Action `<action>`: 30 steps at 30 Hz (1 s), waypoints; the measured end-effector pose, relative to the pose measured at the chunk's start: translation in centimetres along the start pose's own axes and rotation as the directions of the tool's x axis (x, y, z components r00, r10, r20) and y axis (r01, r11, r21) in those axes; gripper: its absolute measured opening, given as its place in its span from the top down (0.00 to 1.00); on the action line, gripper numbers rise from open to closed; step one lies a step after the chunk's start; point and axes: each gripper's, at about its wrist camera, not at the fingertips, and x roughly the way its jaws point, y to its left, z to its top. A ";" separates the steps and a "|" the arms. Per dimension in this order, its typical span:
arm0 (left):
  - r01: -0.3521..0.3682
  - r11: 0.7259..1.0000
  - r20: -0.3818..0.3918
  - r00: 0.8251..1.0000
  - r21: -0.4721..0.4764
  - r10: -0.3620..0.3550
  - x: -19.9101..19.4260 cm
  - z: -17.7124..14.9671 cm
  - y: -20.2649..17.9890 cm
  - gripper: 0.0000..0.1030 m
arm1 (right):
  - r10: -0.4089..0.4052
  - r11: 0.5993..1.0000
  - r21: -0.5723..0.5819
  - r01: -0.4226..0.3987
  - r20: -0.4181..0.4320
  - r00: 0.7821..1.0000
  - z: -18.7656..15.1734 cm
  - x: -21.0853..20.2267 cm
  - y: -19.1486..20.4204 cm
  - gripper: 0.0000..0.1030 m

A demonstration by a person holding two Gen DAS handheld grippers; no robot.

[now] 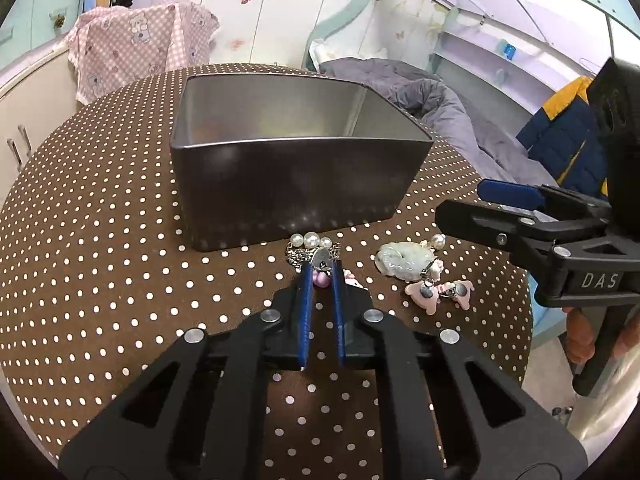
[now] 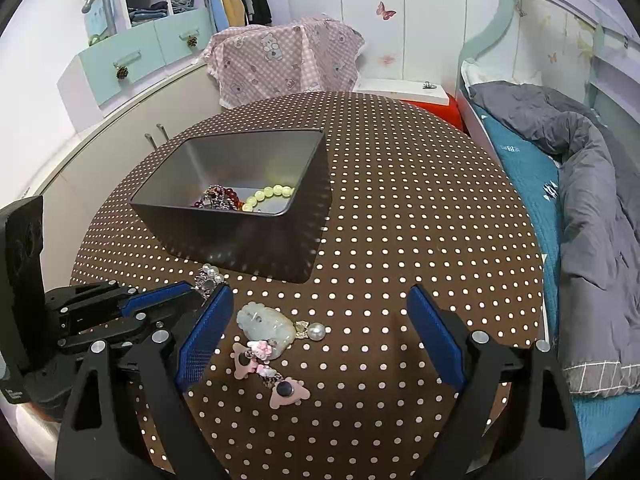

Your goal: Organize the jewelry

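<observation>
A dark metal tin [image 1: 296,184] stands on the polka-dot table; in the right wrist view the tin [image 2: 248,236] holds a green bead bracelet [image 2: 269,194] and a dark red bead piece [image 2: 218,197]. My left gripper [image 1: 322,268] is closed on a silver chain with a heart charm [image 1: 322,258] and pearls [image 1: 311,240], just in front of the tin. My right gripper [image 2: 320,300] is open above a pale jade pendant [image 2: 264,326], a pearl charm [image 2: 318,332] and pink clips [image 2: 289,393]. The jade pendant [image 1: 404,260] and pink clips [image 1: 438,292] also show in the left wrist view.
The round table has a brown polka-dot cloth [image 2: 400,208]. A bed with a grey quilt [image 2: 592,184] lies to the right. A pink checked cover [image 2: 288,56] drapes something behind the table. White cabinets [image 2: 120,148] stand at the left.
</observation>
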 end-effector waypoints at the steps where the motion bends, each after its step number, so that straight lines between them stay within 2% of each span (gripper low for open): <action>1: 0.005 1.000 0.000 1.000 -0.007 -0.005 0.0 0.0 0.1 0.93 | 0.002 1.000 -0.003 -0.002 0.001 1.000 0.0 0.0 0.1 0.18; 9: -0.010 0.997 0.020 1.000 -0.076 0.012 -1.1 -0.3 2.1 0.93 | 0.031 0.999 -0.038 -0.031 0.005 1.000 0.5 0.2 1.4 0.18; 13: -0.019 0.992 0.038 0.999 -0.121 0.024 -2.1 -0.6 3.4 0.93 | 0.082 0.993 -0.084 -0.083 -0.008 0.997 0.7 0.9 2.9 0.19; 15: -0.023 0.990 0.050 0.998 -0.136 0.030 -2.5 -0.6 4.0 0.93 | 0.097 0.988 -0.115 -0.099 -0.022 0.995 0.8 1.6 3.8 0.26; 17: -0.035 0.989 0.060 0.997 -0.147 0.044 -2.9 -0.6 4.4 0.93 | 0.099 0.986 -0.133 -0.104 -0.045 0.994 1.0 2.5 4.6 0.41; 21: -0.040 0.987 0.075 0.996 -0.153 0.052 -3.5 -0.5 5.0 0.93 | 0.102 0.979 -0.168 -0.113 -0.075 0.992 1.3 4.0 5.8 0.47; 24: -0.044 0.987 0.084 0.995 -0.151 0.057 -3.7 -0.4 5.2 0.93 | 0.102 0.976 -0.182 -0.118 -0.099 0.990 1.3 5.0 6.5 0.63; 25: -0.044 0.987 0.085 0.995 -0.152 0.057 -3.7 -0.3 5.3 0.93 | 0.101 0.976 -0.182 -0.120 -0.112 0.989 1.2 5.5 6.6 0.75; 27: -0.042 0.987 0.089 0.994 -0.153 0.056 -3.8 -0.3 5.4 0.93 | 0.114 0.973 -0.191 -0.133 -0.109 0.987 1.1 5.8 6.8 0.82; 29: -0.041 0.987 0.092 0.994 -0.153 0.056 -3.9 -0.3 5.5 0.93 | 0.134 0.967 -0.204 -0.156 -0.117 0.984 1.1 5.7 7.1 0.93; 30: -0.038 0.988 0.095 0.994 -0.152 0.053 -3.9 -0.3 5.5 0.93 | 0.131 0.967 -0.206 -0.153 -0.117 0.984 1.0 5.7 7.2 0.93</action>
